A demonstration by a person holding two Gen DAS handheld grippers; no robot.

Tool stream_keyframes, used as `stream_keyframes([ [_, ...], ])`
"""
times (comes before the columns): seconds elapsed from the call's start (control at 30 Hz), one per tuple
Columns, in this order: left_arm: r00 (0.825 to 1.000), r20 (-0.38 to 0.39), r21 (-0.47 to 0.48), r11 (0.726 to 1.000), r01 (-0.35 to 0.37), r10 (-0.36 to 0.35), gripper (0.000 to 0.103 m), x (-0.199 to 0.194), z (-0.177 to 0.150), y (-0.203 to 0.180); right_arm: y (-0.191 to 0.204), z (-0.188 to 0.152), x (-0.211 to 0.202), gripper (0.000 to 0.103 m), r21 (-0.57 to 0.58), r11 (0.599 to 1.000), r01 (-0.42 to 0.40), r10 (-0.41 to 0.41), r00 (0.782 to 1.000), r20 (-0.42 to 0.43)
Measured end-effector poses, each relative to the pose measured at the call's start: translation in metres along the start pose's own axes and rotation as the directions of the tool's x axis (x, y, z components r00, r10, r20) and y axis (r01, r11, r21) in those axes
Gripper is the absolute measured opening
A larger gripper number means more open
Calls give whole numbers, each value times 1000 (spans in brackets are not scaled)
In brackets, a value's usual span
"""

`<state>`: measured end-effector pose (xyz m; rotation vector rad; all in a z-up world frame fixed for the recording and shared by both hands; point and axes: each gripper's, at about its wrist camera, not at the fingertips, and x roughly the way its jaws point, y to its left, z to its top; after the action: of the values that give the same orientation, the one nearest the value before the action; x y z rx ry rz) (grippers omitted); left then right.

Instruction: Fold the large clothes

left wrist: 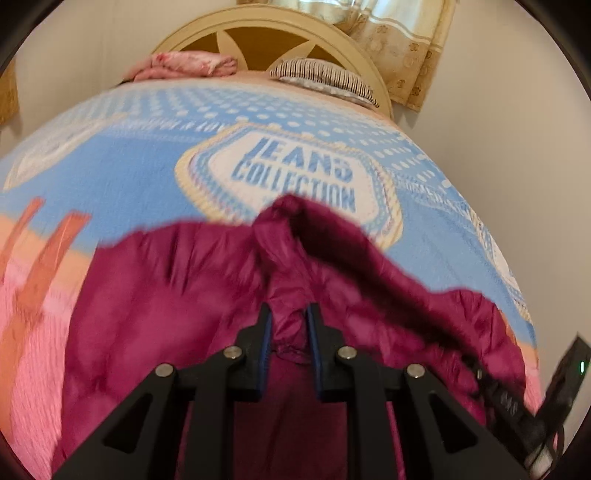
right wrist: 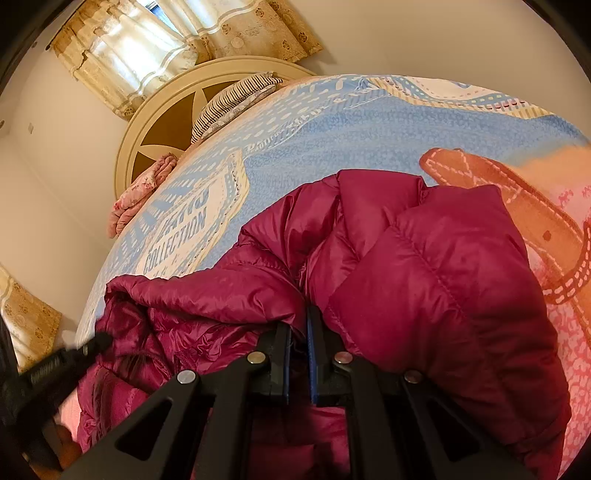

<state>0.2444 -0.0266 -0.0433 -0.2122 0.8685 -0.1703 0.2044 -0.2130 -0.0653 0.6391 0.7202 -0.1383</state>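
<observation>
Left wrist view: the bed fills the frame, a striped pillow and pink bedding up top by the headboard. Low centre, the left hand-held gripper is clenched on a fold of the magenta puffer jacket. Right wrist view: curtains upper left, the jacket heaped centre, the right hand-held gripper pinching its fabric at lower centre.
</observation>
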Motion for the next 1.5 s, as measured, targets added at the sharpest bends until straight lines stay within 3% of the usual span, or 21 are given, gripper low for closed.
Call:
stream_keyframes([
  [0.17,1000,17,17,1000,-10,9,19,9,-36,3,-1,0,1,5,-4,1000,2,-2,1000,-2],
  [0.3,997,21,-88,994,70,-68,23,14,-34,21,-2,2,3,8,8,1000,-11,11,1000,-18],
  [0.4,994,35,-119,987,108,-104,23,11,-35,27,-11,17,-2,8,90,993,-78,84,995,-57],
  [0.47,992,38,-130,984,123,-119,22,11,-36,29,-20,31,-25,8,151,981,-119,115,993,30],
  [0.57,991,40,-132,983,129,-125,22,11,-37,30,-19,51,-64,9,165,986,-26,-3,985,171],
  [0.6,991,41,-131,983,129,-124,22,10,-37,30,-11,57,-71,9,134,991,3,-27,983,180],
  [0.77,991,45,-130,983,130,-125,22,10,-37,29,59,72,-54,9,-82,997,9,0,994,111],
  [0.83,991,45,-129,983,130,-125,23,8,-40,30,84,77,-32,9,-112,994,-11,17,999,52],
  [0.9,991,45,-132,982,134,-129,23,8,-40,32,100,74,-1,9,-140,990,-3,-7,998,-70],
  [0.97,990,46,-136,981,139,-134,23,10,-40,33,102,58,23,9,-162,986,43,-72,981,-182],
  [1.07,989,46,-139,980,145,-140,23,11,-40,34,81,25,40,9,-213,969,127,-182,948,-262],
  [1.1,989,45,-138,980,146,-141,23,11,-40,34,70,15,46,9,-220,966,138,-197,942,-270],
  [1.17,989,44,-134,980,146,-141,23,10,-40,35,58,2,39,8,-243,967,77,-122,977,-176],
  [1.2,990,41,-120,983,138,-134,23,7,-39,33,58,-1,39,8,-276,958,74,-118,982,-146],
  [1.27,994,19,-49,993,107,-107,23,-5,-35,26,65,-10,39,8,-347,931,110,-150,985,-90],
  [1.37,993,82,24,996,83,-85,24,-41,-26,19,72,-17,39,8,-392,907,152,-191,980,-61],
  [1.47,983,141,13,993,115,-116,44,-68,-3,20,70,-18,38,8,-393,906,155,-190,980,-51],
  [1.5,978,178,7,994,106,-105,56,-76,9,18,70,-17,38,8,-390,908,153,-187,981,-50],
])
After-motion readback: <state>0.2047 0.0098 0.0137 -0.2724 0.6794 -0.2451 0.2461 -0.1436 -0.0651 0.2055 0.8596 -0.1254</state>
